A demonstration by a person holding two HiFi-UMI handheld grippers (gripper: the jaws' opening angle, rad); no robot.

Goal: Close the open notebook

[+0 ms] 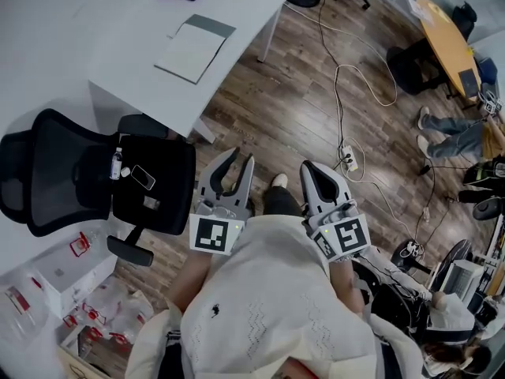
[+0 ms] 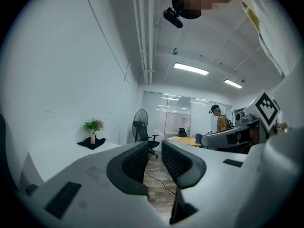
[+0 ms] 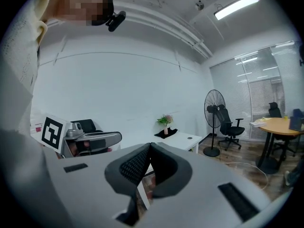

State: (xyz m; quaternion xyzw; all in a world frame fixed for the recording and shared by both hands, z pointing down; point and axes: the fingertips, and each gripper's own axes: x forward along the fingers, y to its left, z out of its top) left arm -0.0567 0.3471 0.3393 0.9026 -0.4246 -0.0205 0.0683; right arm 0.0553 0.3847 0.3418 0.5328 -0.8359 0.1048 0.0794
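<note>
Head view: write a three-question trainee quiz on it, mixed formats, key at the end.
1. True or false: the notebook lies on the white desk.
2. Whose jaws stand apart? A) left gripper B) right gripper
3. Fill in: the phone lies on the seat of the black ____.
Key: 1 true; 2 A; 3 chair.

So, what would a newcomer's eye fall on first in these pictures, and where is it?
Most likely the two grippers in the lower middle of the head view: the left gripper with its jaws apart and empty, the right gripper with its jaws together. Next come the black office chair at the left and the notebook lying on the white desk at the upper left, apart from both grippers.
</note>
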